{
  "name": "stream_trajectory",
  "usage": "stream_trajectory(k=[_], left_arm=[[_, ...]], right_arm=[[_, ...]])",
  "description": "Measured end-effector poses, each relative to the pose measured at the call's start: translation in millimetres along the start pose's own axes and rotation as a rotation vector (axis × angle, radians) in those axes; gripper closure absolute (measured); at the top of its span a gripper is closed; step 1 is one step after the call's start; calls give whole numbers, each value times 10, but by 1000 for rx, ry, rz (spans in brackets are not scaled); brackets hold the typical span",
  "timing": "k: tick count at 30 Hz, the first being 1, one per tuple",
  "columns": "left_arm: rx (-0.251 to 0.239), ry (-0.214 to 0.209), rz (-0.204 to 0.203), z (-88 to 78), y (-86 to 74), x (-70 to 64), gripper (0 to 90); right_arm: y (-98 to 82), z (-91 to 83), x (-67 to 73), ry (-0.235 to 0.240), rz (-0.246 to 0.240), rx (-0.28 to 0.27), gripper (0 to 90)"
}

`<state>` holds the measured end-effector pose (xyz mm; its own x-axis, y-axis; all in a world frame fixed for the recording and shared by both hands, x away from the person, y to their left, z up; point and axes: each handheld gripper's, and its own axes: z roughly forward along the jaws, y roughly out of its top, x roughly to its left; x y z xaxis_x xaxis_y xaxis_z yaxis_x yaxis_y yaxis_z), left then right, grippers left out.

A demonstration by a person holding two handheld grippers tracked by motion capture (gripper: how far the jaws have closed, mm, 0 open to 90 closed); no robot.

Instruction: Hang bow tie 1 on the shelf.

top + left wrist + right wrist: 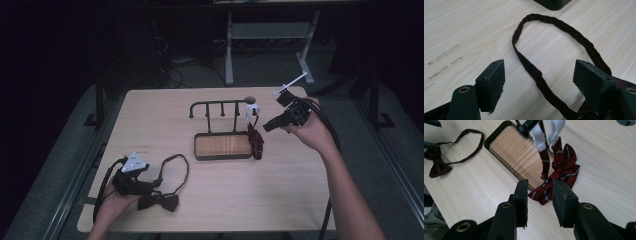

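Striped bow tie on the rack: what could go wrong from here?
1. The striped bow tie hangs by its white strap from the end peg of the rack; it might slip off.
2. The right gripper, jaws open close above it, may snag the fabric.
3. The left gripper straddles the dark bow tie's strap and could drag it.

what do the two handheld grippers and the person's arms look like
Both are black two-jaw tools. The left gripper carries a grey three-cornered plate on top, and a black cable loops from it. The right gripper has a white rod sticking up and thick black cables trailing along the arm. Jaws are blocky dark pads with brass-coloured rivets. Forearms are bare, no sleeves in sight.
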<state>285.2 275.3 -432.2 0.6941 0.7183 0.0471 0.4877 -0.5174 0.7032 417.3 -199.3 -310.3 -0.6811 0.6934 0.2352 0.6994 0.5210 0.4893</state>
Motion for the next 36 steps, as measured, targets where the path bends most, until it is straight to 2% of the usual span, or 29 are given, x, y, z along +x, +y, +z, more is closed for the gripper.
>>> stream_trajectory(k=[9, 21, 26, 36], left_arm=[[10, -3, 4, 17, 7, 1, 263], [22, -10, 5, 44, 29, 3, 268], [23, -19, 2, 49, 27, 7, 301], [26, -12, -8, 32, 51, 49, 313]], right_arm=[[-137, 59, -30, 23, 8, 0, 617], [-340, 133, 10, 37, 8, -2, 586], [-417, 187, 27, 44, 8, 0, 573], [-599, 284, 70, 54, 13, 9, 543]])
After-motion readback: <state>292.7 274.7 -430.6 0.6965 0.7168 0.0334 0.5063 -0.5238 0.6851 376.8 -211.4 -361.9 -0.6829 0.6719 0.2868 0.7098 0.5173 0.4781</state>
